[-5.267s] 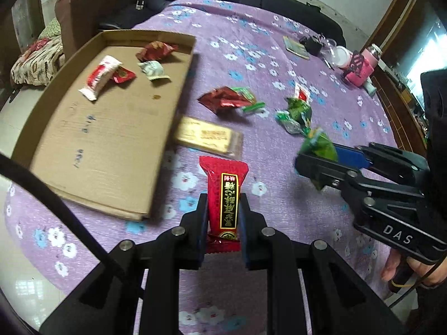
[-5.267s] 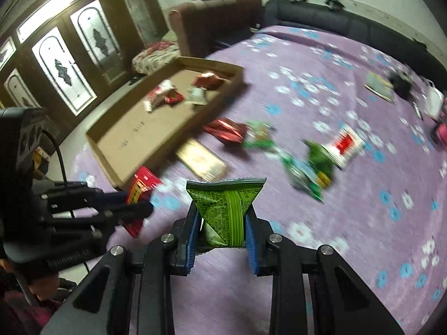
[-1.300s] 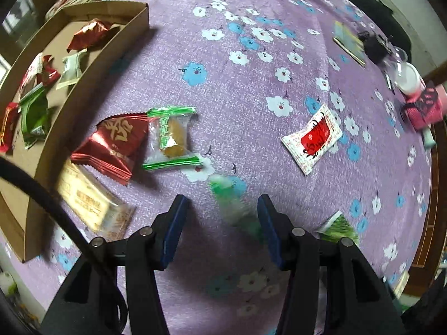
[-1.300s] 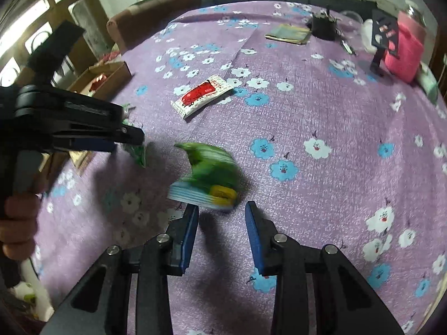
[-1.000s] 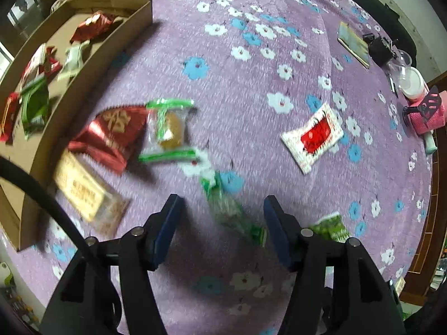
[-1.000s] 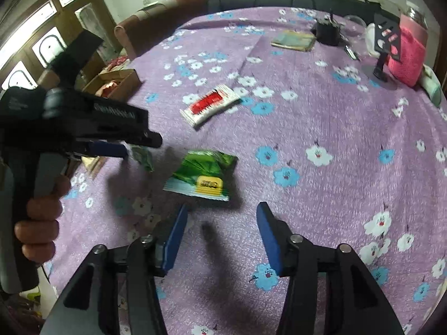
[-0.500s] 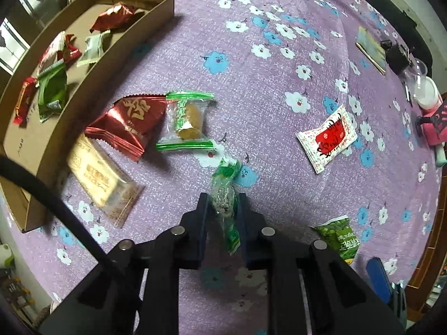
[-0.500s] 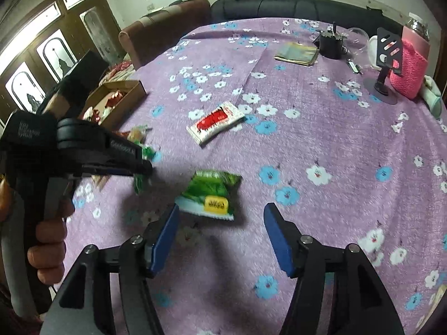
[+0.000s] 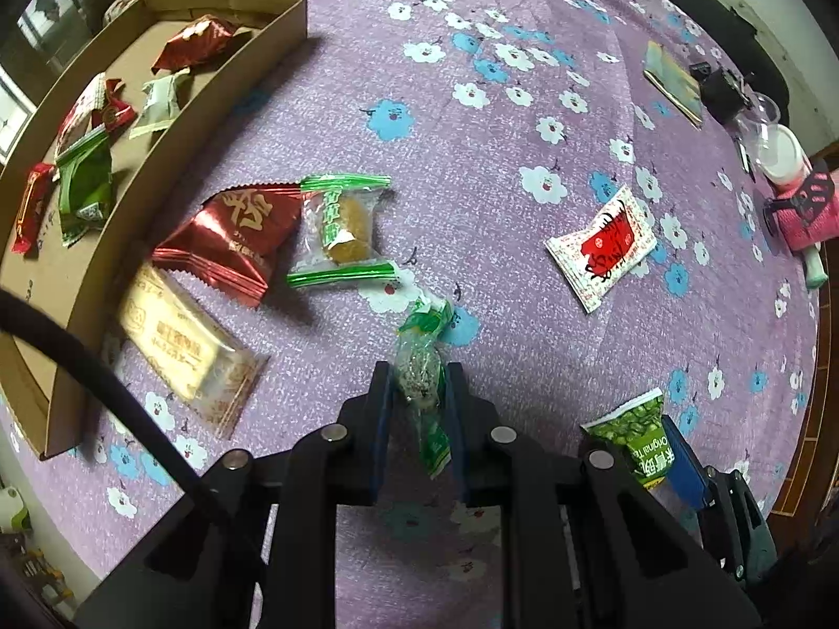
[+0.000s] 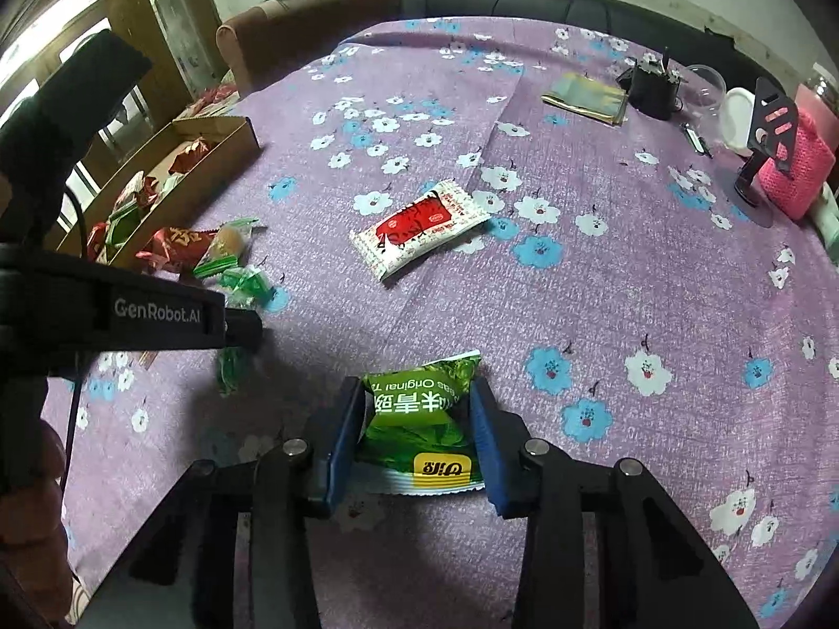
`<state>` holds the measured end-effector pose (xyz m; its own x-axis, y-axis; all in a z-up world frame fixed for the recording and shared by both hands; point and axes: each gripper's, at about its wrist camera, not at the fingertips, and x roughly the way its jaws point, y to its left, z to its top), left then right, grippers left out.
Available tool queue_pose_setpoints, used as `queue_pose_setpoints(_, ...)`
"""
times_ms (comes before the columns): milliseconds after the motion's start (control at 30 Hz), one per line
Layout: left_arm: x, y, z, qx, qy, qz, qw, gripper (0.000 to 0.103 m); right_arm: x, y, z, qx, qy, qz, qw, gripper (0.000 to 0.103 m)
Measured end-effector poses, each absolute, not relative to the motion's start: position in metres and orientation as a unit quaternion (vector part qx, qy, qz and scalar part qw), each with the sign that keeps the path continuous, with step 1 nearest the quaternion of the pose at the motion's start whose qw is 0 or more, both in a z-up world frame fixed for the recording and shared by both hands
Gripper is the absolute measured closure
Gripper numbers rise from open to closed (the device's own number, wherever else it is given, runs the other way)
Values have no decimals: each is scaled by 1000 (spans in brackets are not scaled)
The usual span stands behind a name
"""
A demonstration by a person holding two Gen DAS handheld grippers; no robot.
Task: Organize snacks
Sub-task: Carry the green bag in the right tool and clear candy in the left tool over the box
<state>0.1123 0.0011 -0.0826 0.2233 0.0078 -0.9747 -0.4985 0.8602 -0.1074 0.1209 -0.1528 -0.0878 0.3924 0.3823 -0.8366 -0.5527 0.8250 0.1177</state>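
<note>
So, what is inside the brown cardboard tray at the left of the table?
The brown cardboard tray holds loose snack packets: a crinkled red packet, a pale green packet, a green packet and a narrow red bar. Its near end is hidden behind the black cable.

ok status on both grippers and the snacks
Left gripper shut on green candy. Right gripper closing round pea packet. Cardboard tray path unobstructed.

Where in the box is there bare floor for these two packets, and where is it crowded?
The box has bare floor along its near end, below the red bar and green bag. Its far end is crowded with wrappers. On the cloth, the strip beside the box wall is packed: red pouch, gold bar.
</note>
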Motion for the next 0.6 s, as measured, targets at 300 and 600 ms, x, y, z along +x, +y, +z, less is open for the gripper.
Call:
queue_pose_setpoints(300,98,-8,-79,-174,611,140,760,82,84,-167,-79,-69,475,291,827,66)
queue_pose_setpoints(600,51,-6,-76,-133,612,99,773,82,60,-172,-78,-79,476,284,829,70)
